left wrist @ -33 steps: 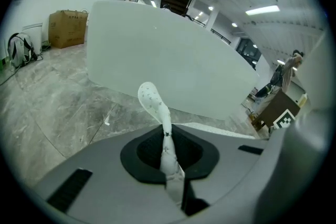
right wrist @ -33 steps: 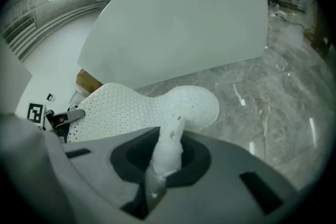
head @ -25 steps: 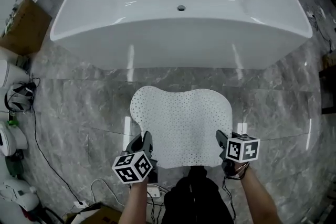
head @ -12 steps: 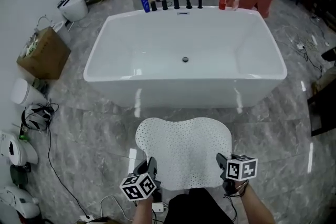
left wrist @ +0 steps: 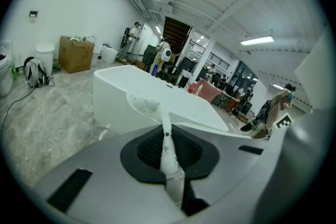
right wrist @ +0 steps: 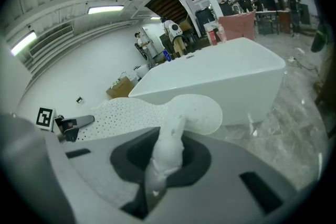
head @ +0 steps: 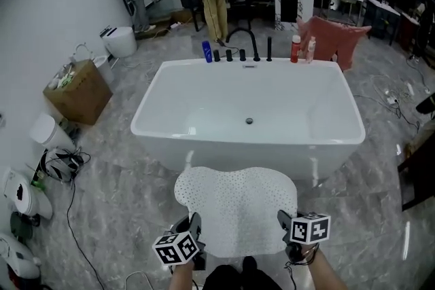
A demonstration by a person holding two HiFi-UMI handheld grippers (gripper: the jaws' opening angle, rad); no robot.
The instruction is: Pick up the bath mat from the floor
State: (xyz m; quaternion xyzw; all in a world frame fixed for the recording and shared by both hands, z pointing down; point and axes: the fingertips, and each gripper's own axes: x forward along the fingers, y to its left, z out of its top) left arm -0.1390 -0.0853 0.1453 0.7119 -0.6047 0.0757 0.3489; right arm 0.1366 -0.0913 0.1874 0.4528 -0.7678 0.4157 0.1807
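The white perforated bath mat (head: 236, 207) hangs off the floor in front of me, stretched between both grippers. My left gripper (head: 195, 229) is shut on its near left corner, and the pinched edge of the mat (left wrist: 167, 155) runs up between the jaws in the left gripper view. My right gripper (head: 286, 228) is shut on the near right corner; in the right gripper view the bunched mat (right wrist: 167, 150) sits in the jaws and its dotted sheet spreads away to the left. Each gripper carries its marker cube.
A white bathtub (head: 248, 112) stands just beyond the mat, with black taps and bottles (head: 295, 47) on its far rim. A cardboard box (head: 76, 92), white appliances and cables (head: 68, 166) line the left wall. People stand in the far background. The floor is grey marble.
The mat has been lifted higher with both grippers, and the view has tilted up from the floor so that the whole tub and the room beyond show.
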